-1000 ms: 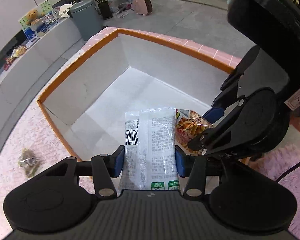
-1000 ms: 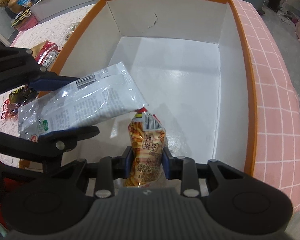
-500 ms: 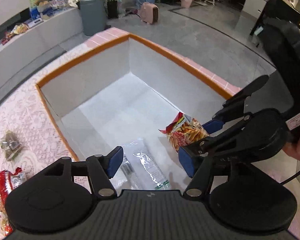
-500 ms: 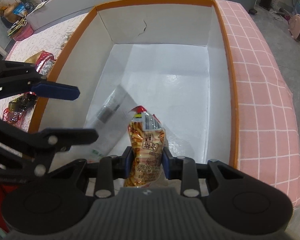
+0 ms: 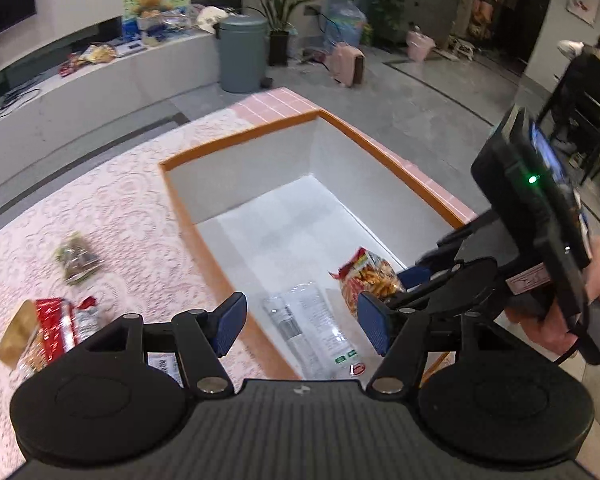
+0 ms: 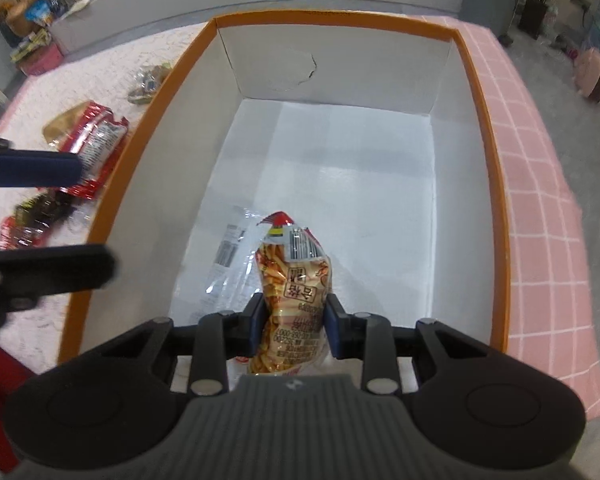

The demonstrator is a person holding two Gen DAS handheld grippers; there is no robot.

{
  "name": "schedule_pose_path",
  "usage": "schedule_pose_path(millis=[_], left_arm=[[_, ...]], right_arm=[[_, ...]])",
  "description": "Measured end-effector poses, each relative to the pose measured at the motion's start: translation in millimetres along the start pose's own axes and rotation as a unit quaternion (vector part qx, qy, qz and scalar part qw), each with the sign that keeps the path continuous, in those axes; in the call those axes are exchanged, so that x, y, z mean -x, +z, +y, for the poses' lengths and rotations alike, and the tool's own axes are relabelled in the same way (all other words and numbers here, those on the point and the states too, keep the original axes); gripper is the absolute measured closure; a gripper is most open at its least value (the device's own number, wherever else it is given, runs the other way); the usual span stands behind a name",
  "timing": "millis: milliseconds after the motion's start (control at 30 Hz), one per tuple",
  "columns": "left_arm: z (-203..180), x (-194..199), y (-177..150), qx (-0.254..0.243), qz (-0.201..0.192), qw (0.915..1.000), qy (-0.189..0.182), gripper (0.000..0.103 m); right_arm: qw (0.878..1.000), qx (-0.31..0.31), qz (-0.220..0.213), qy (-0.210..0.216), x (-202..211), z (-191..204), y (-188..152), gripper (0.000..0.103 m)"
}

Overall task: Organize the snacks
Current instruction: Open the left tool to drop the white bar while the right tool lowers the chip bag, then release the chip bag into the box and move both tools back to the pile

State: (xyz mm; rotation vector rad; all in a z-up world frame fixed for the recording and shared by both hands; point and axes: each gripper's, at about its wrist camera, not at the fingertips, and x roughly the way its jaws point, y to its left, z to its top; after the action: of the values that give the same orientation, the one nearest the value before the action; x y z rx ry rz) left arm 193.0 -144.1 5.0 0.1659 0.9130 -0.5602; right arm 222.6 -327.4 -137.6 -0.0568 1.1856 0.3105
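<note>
The right gripper (image 6: 292, 326) pinches an orange snack bag (image 6: 294, 292) upright over the near end of the box (image 6: 496, 184). The left gripper (image 5: 302, 326), its jaws just opened, hangs spread and empty above the box's near left rim. A clear packet (image 5: 312, 328) lies flat on the box floor. Farther left, red packets (image 6: 90, 140) lie on the tablecloth (image 5: 112, 204).

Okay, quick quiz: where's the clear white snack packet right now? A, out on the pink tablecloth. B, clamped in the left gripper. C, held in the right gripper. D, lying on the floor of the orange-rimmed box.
D: the clear white packet lies flat on the white floor of the orange-rimmed box, while the left gripper stands open and empty above it.
</note>
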Motion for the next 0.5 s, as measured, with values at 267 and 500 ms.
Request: schedule_pose_path(millis=[267, 500], left_arm=[[9.2, 19.7, -9.5, 0.011, -0.013, 0.9996, 0.022, 0.028], [19.2, 32.6, -19.4, 0.024, -0.021, 0.9991, 0.028, 0.028]], right_arm=[[1.0, -0.006, 0.012, 0.017, -1.2, 14.9, -3.8, 0.067], [0.999, -0.016, 0.016, 0.027, 7.4, 25.5, -5.5, 0.066]])
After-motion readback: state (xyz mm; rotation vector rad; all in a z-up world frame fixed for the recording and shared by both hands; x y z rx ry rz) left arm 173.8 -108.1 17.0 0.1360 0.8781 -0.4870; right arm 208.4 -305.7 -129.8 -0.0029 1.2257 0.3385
